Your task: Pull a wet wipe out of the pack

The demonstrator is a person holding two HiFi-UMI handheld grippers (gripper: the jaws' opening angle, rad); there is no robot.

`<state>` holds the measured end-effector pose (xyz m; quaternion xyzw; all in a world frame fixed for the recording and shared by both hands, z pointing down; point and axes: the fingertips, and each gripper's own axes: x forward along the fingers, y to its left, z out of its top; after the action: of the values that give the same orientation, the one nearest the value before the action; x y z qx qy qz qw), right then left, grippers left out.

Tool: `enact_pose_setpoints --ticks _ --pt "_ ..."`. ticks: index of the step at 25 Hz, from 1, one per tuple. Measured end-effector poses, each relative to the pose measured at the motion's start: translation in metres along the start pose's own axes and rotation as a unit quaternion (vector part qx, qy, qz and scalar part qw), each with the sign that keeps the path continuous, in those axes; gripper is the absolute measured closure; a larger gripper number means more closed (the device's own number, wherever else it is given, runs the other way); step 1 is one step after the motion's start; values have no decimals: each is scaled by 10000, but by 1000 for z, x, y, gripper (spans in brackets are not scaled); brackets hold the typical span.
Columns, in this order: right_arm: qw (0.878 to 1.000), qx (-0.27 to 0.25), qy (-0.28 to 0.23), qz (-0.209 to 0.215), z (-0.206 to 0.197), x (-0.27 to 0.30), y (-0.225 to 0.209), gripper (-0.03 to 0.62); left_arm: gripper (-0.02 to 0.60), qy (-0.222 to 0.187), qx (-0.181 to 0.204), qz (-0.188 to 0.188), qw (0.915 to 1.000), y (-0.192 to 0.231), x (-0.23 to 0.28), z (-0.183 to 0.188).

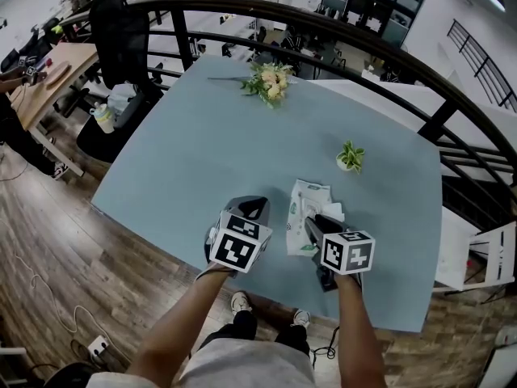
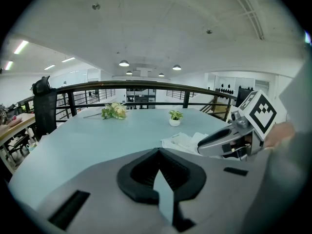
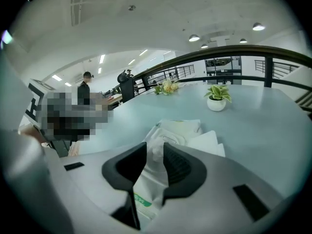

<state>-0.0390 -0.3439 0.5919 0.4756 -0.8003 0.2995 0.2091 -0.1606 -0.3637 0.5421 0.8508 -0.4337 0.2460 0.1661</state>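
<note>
Our left tongs [image 2: 158,152] were closed, with the tips of the jaws together and nothing between them. They hung above the near part of the pale blue table [image 1: 186,160], just to the left of the pack. Our right tongs [image 3: 155,152] stood narrow over the wet wipe pack [image 3: 146,196], and their pads pressed from both sides on a white tuft of wet wipe [image 3: 155,144] that rose out of the top of the pack. The pack itself, white with some green print, lay flat on the table near the front edge, under the right tongs. A flat white piece [image 3: 210,141] lay against its right side; we could not tell what it was. Farther away on the table we saw a small potted plant [image 1: 350,158] and, near the far edge, a bunch of flowers [image 1: 268,82].
</note>
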Motion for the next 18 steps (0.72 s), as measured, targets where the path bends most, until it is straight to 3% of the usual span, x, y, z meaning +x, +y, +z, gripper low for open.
enact_pose_setpoints --ticks 15,18 --pt "9992 345 2 211 0 0 3 530 588 -55 5 0 10000 0 -7 2" --pt "9994 332 33 94 -2 2 0 582 588 -59 24 12 10000 1 -8 3"
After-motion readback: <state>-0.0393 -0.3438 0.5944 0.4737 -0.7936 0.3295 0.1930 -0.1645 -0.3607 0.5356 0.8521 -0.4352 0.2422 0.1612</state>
